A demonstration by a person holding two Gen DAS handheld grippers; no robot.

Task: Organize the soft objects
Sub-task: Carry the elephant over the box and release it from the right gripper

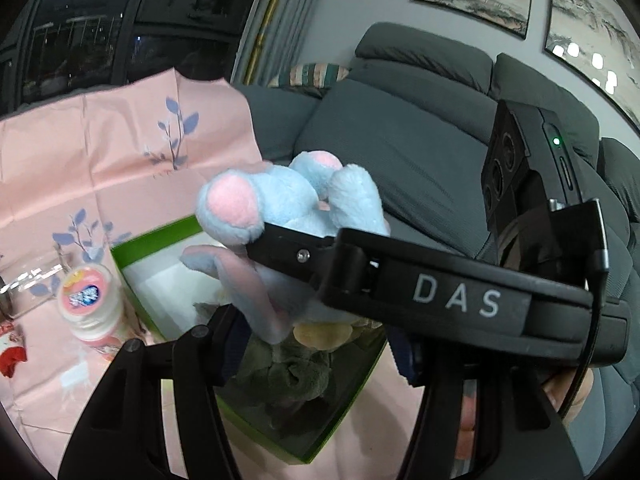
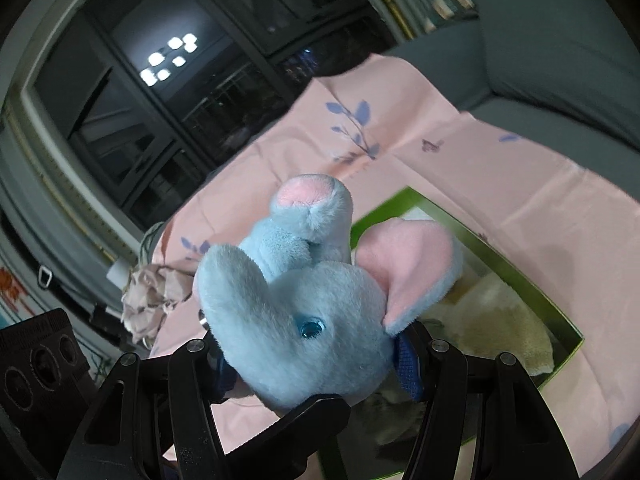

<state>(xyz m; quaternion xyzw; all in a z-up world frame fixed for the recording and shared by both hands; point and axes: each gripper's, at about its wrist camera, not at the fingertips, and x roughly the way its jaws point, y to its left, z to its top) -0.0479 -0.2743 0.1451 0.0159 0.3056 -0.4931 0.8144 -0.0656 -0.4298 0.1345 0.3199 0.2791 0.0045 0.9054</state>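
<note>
A light blue plush elephant (image 2: 296,320) with pink ears and feet is held in my right gripper (image 2: 316,364), which is shut on its head. It hangs above a green box (image 2: 532,280). In the left wrist view the elephant (image 1: 288,208) sits above the green box (image 1: 136,292), with the right gripper's black body (image 1: 440,292) crossing in front. Inside the box lie a grey plush (image 1: 288,376) and a cream plush (image 2: 504,328). My left gripper (image 1: 316,344) is open near the box, with nothing between its fingers.
A pink floral cloth (image 1: 120,160) covers the table. A small pink and white bottle (image 1: 92,304) and a glass jar (image 1: 28,288) stand left of the box. A grey sofa (image 1: 400,152) is behind. Crumpled dried flowers (image 2: 152,292) lie at the cloth's far edge.
</note>
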